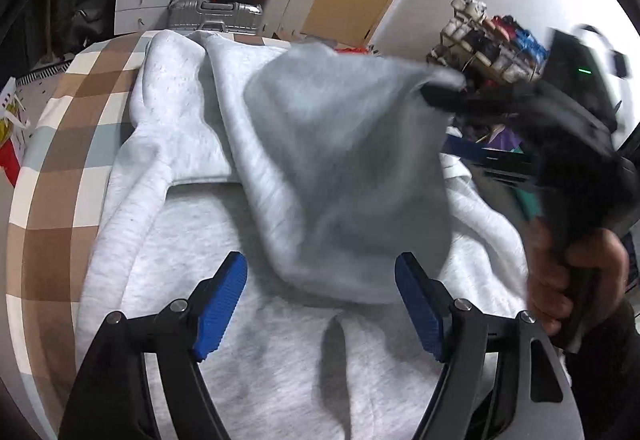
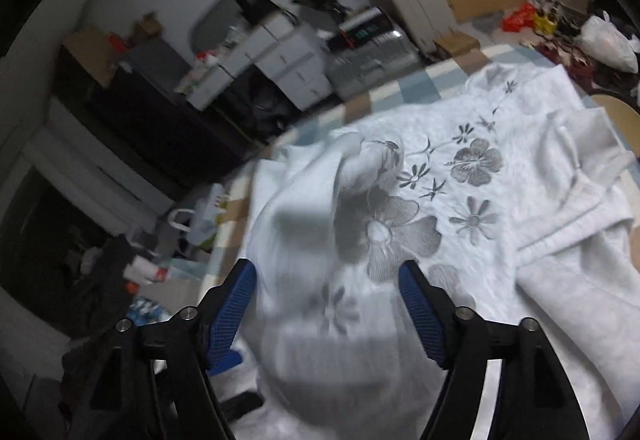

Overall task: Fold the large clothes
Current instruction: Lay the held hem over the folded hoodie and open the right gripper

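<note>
Checked surface (image 1: 60, 160) in a cluttered room, pale grey sweatshirt (image 1: 280, 340) spread over it.
Left claw (image 1: 320, 304) released above the cloth; right claw (image 2: 328, 312) released too, though the left view blurs it at a lifted fold.

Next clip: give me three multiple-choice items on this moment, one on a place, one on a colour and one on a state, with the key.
1. What does the sweatshirt lie on?
A. a bare wooden floor
B. a checked cover
C. a metal rack

2. What colour are the pads of the left gripper?
A. red
B. yellow
C. blue

3. How do the left gripper's jaws stand?
A. wide apart
B. shut on a sleeve
C. shut on a hanger

Key:
1 B, since brown, white and pale blue squares show around the grey cloth.
2 C, since both ribbed pads are blue on black arms.
3 A, since a broad gap separates the two pads above the cloth.
</note>
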`<state>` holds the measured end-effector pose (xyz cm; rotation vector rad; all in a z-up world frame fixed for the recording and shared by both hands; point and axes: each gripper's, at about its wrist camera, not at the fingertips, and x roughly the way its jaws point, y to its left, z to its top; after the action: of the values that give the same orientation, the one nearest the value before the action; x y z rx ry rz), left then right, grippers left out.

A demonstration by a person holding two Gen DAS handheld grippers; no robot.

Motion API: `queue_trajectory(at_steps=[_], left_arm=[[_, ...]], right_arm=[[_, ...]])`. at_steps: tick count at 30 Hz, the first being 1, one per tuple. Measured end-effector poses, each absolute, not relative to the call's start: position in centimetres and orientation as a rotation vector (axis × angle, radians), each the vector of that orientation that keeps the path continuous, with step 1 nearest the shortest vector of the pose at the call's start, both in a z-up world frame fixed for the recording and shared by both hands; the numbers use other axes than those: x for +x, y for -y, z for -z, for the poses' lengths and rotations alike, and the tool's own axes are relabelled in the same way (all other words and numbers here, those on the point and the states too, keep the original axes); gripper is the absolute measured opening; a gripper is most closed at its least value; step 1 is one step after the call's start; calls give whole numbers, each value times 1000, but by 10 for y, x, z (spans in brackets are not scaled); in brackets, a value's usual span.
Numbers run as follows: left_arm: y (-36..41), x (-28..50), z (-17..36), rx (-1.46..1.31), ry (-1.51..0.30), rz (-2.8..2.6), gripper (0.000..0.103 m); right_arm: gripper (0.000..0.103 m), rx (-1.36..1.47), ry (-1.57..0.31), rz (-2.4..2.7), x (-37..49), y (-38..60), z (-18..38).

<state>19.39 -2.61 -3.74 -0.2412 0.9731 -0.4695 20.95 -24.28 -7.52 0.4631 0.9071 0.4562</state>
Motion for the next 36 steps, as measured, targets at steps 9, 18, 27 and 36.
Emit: queue_trajectory(at_steps=[9, 18, 27, 36], left_arm=[[9, 194, 43, -298, -951, 377, 72], [-33, 175, 43, -380, -886, 311, 72], [-31, 173, 48, -352, -910, 291, 72], [13, 185, 17, -123, -855, 274, 72]], right_arm=[[8, -25, -1002, -292, 237, 198, 75], [7, -239, -689, -255, 202, 188, 12], [7, 73, -1060, -339, 198, 211, 159], [11, 448, -1045, -384, 159, 269, 140]])
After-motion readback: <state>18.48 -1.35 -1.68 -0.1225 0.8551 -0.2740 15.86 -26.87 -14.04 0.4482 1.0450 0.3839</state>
